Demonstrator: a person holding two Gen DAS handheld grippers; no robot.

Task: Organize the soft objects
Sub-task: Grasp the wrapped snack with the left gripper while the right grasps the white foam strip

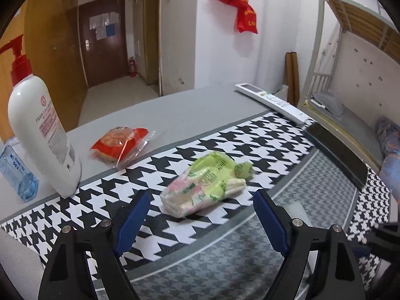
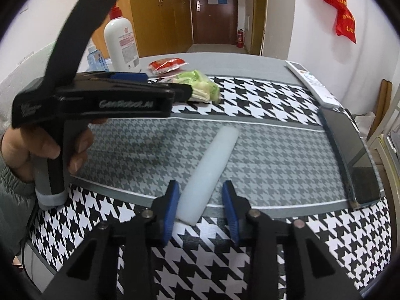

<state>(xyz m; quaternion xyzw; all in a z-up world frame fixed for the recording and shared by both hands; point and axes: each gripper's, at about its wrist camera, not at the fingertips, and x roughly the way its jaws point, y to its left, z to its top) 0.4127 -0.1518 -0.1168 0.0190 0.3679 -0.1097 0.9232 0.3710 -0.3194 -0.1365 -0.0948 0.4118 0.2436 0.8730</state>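
Left gripper (image 1: 201,221) fingers spread wide, green packet (image 1: 206,180) on the bench at 12 o'clock just ahead, untouched. Right gripper (image 2: 201,207) fingers parted around the white soft roll's (image 2: 208,172) near end, left pad touching. Judgement: centre each item, then squeeze gently.

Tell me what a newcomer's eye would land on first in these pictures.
The bold black-and-white houndstooth cloth covering the table grabs attention first. On it, just beyond the open left hand-held gripper, lies a lime-green packet, with a red snack pack behind on the grey part and a tall white pump bottle at the left. In the right wrist view, a pale white roll lies between the right hand-held gripper's open fingers.
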